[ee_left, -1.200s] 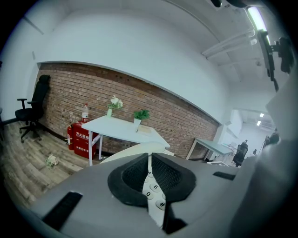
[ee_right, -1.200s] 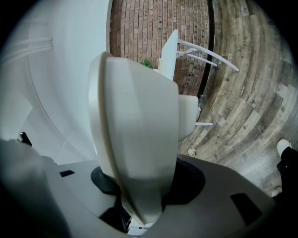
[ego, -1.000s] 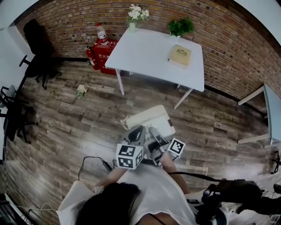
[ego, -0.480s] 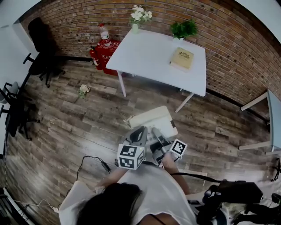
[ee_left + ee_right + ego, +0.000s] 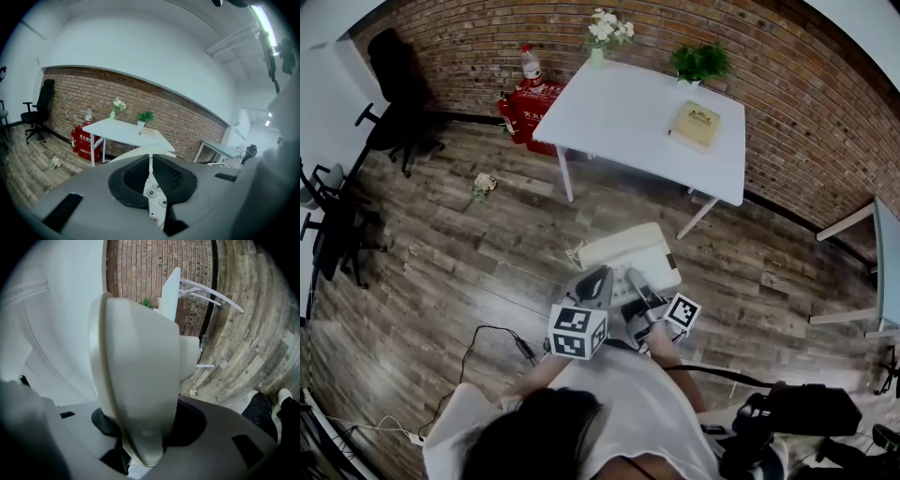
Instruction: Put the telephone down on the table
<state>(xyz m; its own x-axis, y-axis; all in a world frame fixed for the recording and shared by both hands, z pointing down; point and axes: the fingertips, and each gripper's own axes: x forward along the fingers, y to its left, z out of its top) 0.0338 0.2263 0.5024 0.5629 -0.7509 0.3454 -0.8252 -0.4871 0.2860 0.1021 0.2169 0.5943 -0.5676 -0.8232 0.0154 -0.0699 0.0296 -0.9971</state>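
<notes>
A cream telephone (image 5: pixel 628 253) is held in the air over the wooden floor, in front of the person, with both grippers on its near side. My left gripper (image 5: pixel 595 281) is shut on a thin edge of the telephone (image 5: pixel 154 192), and keypad buttons show between its dark pads. My right gripper (image 5: pixel 636 283) is shut on the telephone's wide cream body (image 5: pixel 136 371), which fills most of the right gripper view. The white table (image 5: pixel 619 117) stands farther off by the brick wall. It also appears beyond the left jaws as the table (image 5: pixel 110 126).
On the table lie a tan book (image 5: pixel 695 125), a vase of flowers (image 5: pixel 605 33) and a potted plant (image 5: pixel 701 61). A red box (image 5: pixel 530 103) with a bottle stands at its left. Black chairs (image 5: pixel 398 84) line the left side. A cable (image 5: pixel 502 337) trails on the floor.
The head view has shifted slightly, so the table and floor sit a little to the right and lower. Both grippers keep the same hold on the telephone.
</notes>
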